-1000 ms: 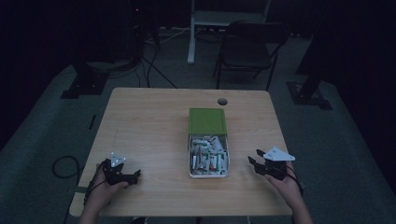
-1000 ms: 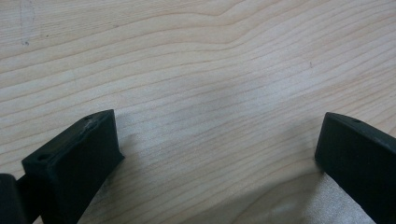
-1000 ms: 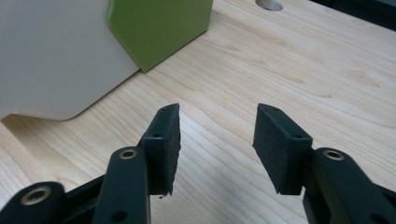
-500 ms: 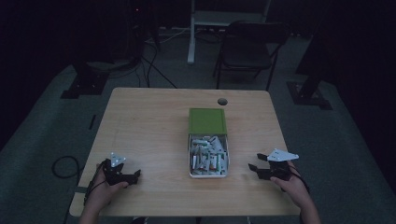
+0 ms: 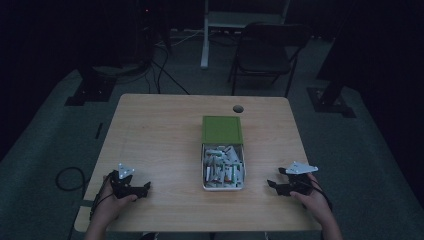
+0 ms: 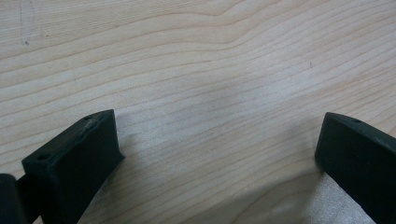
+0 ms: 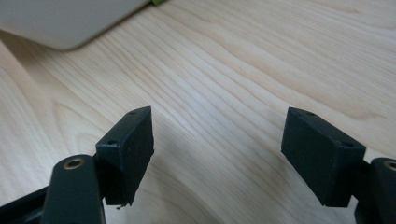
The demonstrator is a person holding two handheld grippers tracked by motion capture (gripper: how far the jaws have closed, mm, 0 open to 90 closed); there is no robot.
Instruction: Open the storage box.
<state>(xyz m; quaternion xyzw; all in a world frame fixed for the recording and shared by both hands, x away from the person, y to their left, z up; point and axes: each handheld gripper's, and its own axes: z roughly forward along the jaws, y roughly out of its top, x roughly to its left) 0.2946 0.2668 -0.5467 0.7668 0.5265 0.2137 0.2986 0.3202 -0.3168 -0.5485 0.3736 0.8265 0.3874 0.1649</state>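
Observation:
A white tray full of several small batteries lies in the middle of the wooden table, with its green lid lying just beyond it. My left gripper rests low at the near left of the table, open, over bare wood. My right gripper sits at the near right, to the right of the tray; its jaws have just been opening and stand open with nothing between them. The tray's white corner shows at the top left of the right gripper view.
A round cable hole is in the table's far edge. A dark chair and stand legs are on the floor behind the table. A black cable loops on the floor at the left.
My right gripper has slid back toward the near edge and sunk a little. The left gripper has stayed where it was.

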